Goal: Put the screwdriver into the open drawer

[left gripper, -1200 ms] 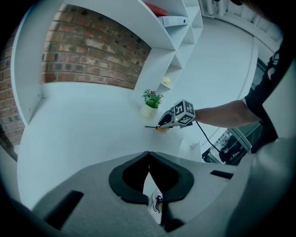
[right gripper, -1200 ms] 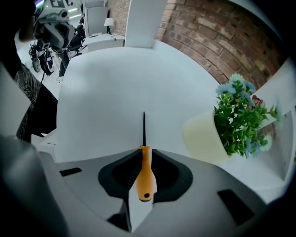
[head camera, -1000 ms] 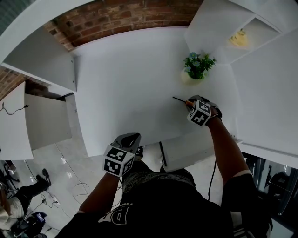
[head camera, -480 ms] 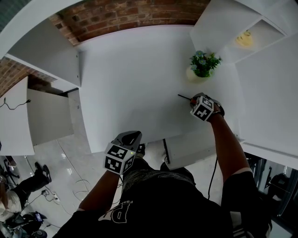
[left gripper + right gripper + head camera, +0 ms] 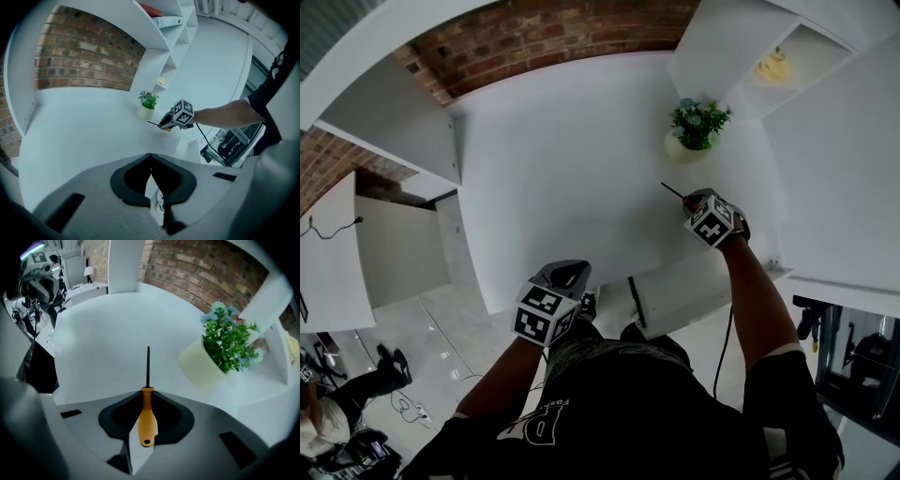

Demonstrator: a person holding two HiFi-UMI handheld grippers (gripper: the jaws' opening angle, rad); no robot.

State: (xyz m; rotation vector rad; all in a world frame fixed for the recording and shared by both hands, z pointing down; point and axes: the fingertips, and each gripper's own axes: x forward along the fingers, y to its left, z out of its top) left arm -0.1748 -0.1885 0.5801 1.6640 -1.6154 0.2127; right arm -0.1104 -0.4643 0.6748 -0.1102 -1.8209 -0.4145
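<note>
Just now the right claw (image 5: 694, 202) eased its hold and is closing again on the orange-handled, black-shafted screwdriver (image 5: 147, 404). The handle lies straight between its jaws and the thin shaft runs out ahead of the tips. Against a second ago, the shaft juts out at a steeper slant in the head view, so the tool looks to have been re-seated in the grip rather than let go. For the task that likely means the pick-up is settled and the carry comes next. The white open drawer (image 5: 694, 292) waits just behind this claw, toward the person and below the table's front edge, with nothing of the tool in it yet. The left claw (image 5: 150, 157) is clenched on nothing and hangs off that same edge, well apart to the left. The smooth white tabletop (image 5: 572, 169) is bare but for a small green plant in a pale round pot (image 5: 697, 127), near and ahead of the right claw. Beyond stand a red brick wall (image 5: 544, 37) and white open shelving (image 5: 741, 47) — the pale floor (image 5: 422, 328) below is glossy.
</note>
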